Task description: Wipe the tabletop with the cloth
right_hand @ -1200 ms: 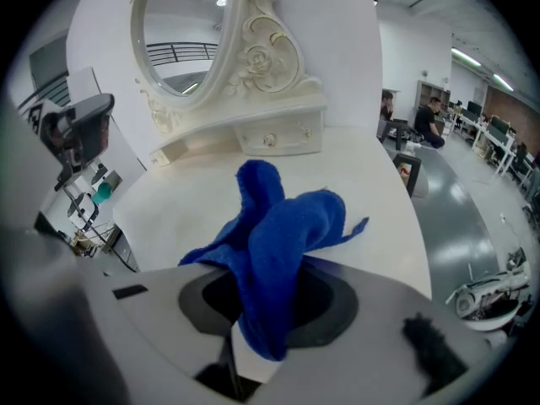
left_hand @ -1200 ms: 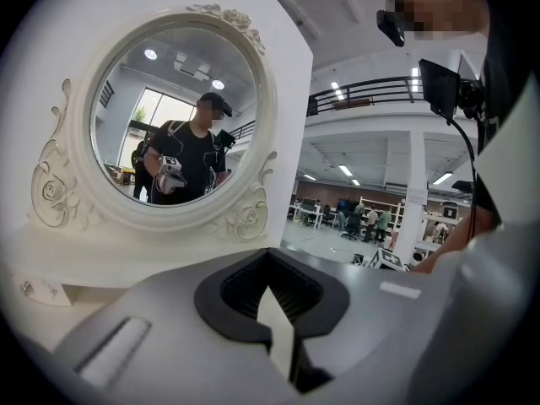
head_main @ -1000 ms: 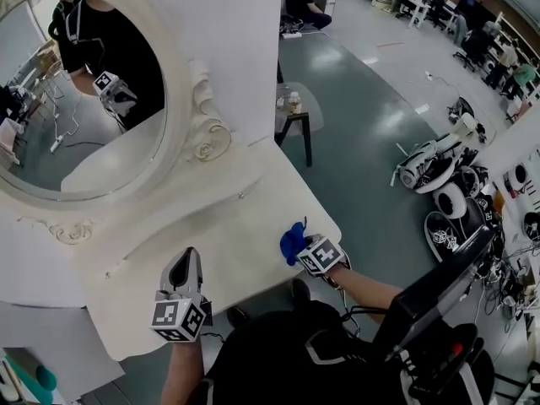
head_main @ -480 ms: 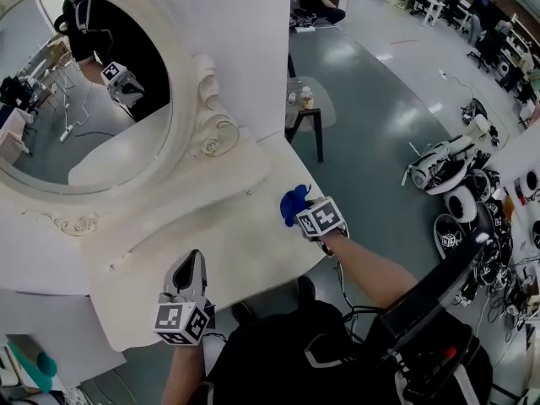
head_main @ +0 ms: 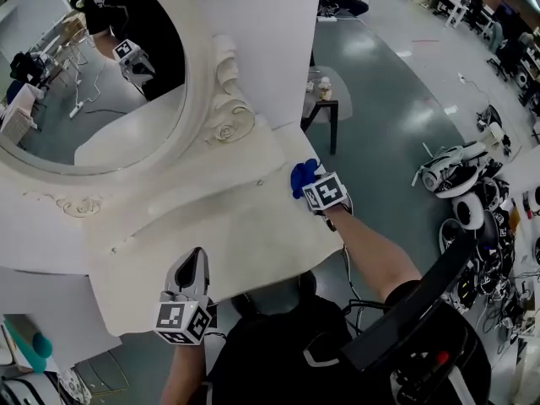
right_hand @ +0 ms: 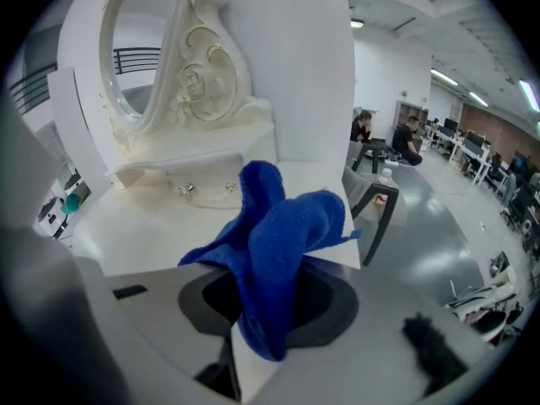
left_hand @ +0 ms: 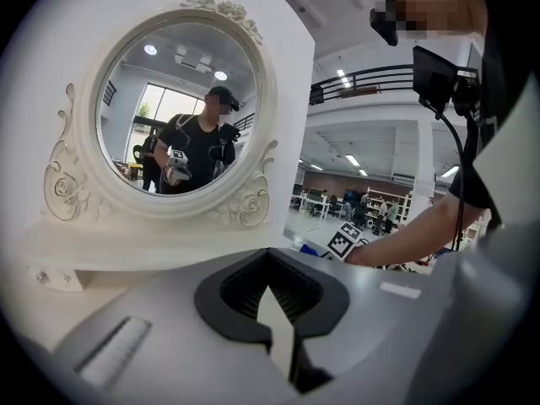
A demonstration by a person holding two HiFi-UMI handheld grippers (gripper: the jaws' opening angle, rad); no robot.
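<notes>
The white vanity tabletop [head_main: 228, 234] lies below me, with a round mirror [head_main: 93, 74] in a carved frame at its back. A blue cloth [head_main: 302, 175] bunches at the table's far right corner, near the mirror's base, and my right gripper [head_main: 309, 184] is shut on it. In the right gripper view the cloth [right_hand: 278, 234] sticks up out of the jaws of that gripper [right_hand: 257, 306] over the tabletop [right_hand: 143, 222]. My left gripper [head_main: 197, 258] hovers at the near left edge, shut and holding nothing. In its own view the left gripper [left_hand: 274, 298] points at the mirror [left_hand: 181, 121].
A small black side table [head_main: 325, 99] with a bottle stands on the floor past the table's right end, and also shows in the right gripper view [right_hand: 375, 197]. Two drawer knobs [right_hand: 207, 190] sit under the mirror shelf. Wheeled machines [head_main: 456, 175] and cables litter the floor at the right.
My right gripper has carried the cloth along the table's right edge away from me, toward the mirror's base. The left gripper has stayed at the near edge.
</notes>
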